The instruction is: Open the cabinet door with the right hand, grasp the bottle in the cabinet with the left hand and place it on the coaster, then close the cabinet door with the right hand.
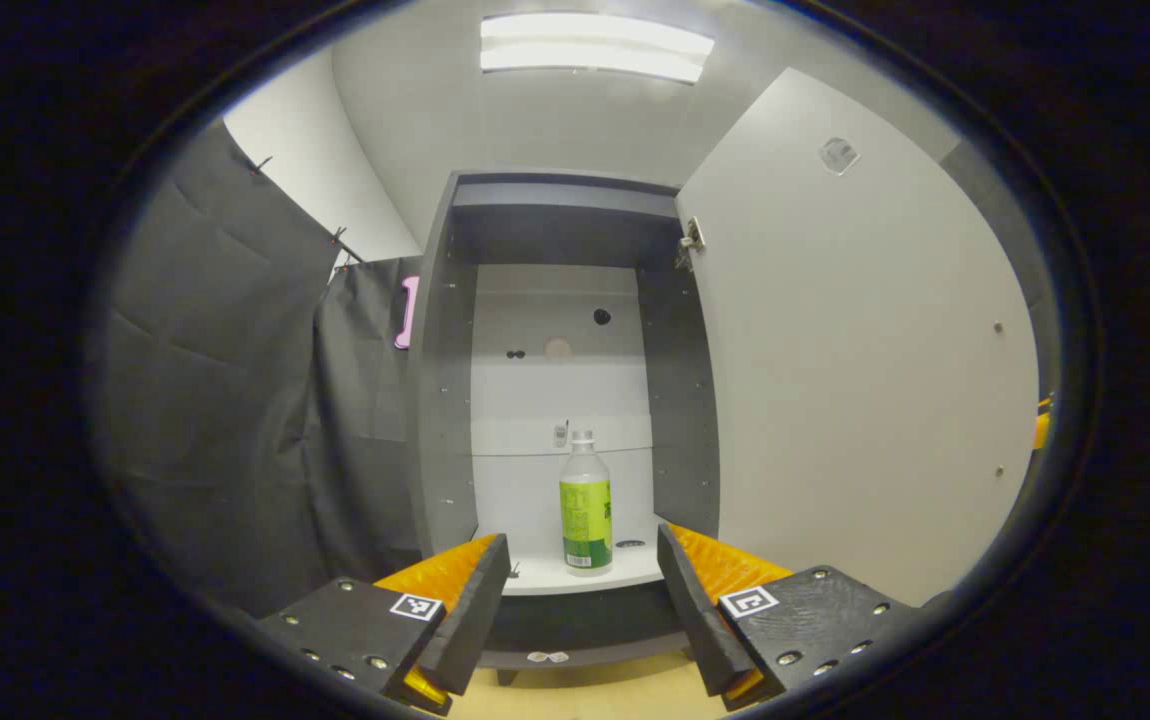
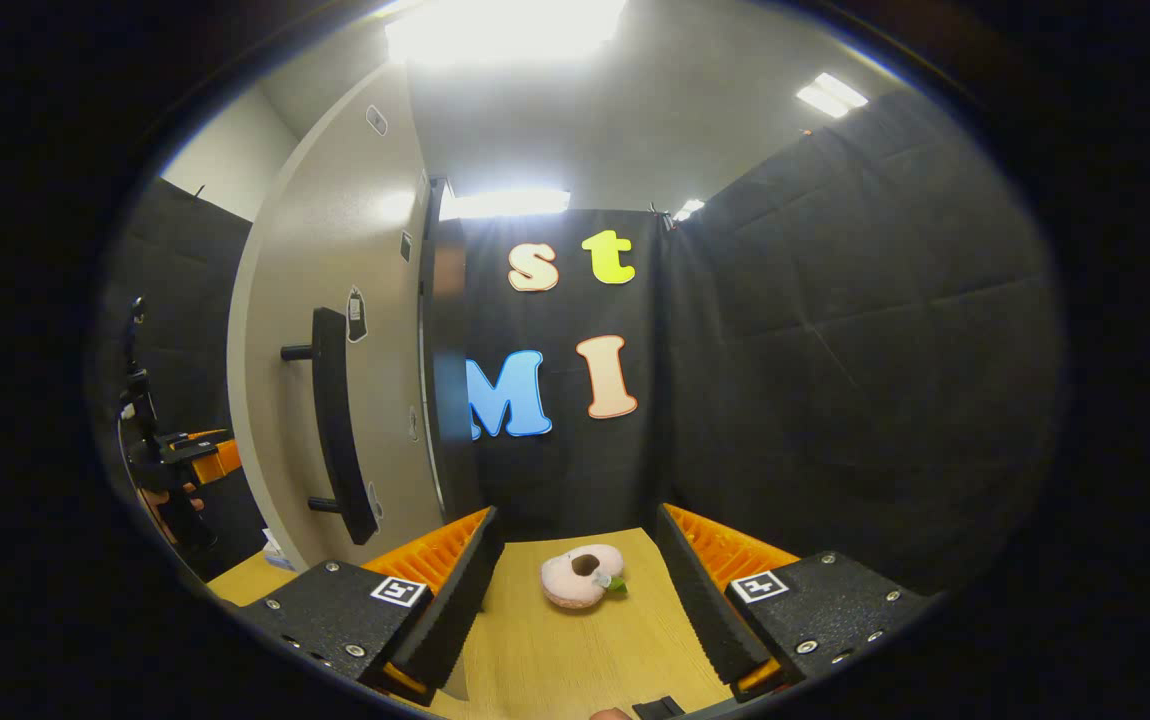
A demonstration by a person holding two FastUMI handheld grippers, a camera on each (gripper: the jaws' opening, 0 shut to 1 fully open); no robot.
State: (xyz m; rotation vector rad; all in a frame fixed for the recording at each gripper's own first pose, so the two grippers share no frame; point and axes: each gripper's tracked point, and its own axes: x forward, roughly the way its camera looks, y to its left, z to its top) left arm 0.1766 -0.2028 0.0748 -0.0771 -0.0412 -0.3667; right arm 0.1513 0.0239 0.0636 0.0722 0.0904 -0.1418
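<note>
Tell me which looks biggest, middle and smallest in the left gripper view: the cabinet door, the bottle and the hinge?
Largest to smallest as they look:
1. cabinet door, swung open
2. bottle, upright on the shelf
3. hinge
The door is also nearer the camera, which exaggerates its size.

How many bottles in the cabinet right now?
1. A green-labelled bottle stands upright on the cabinet's white shelf, near the front edge, centred ahead of the open left tongs. The door is open; upper shelves look empty, though corners may hide something.
</note>
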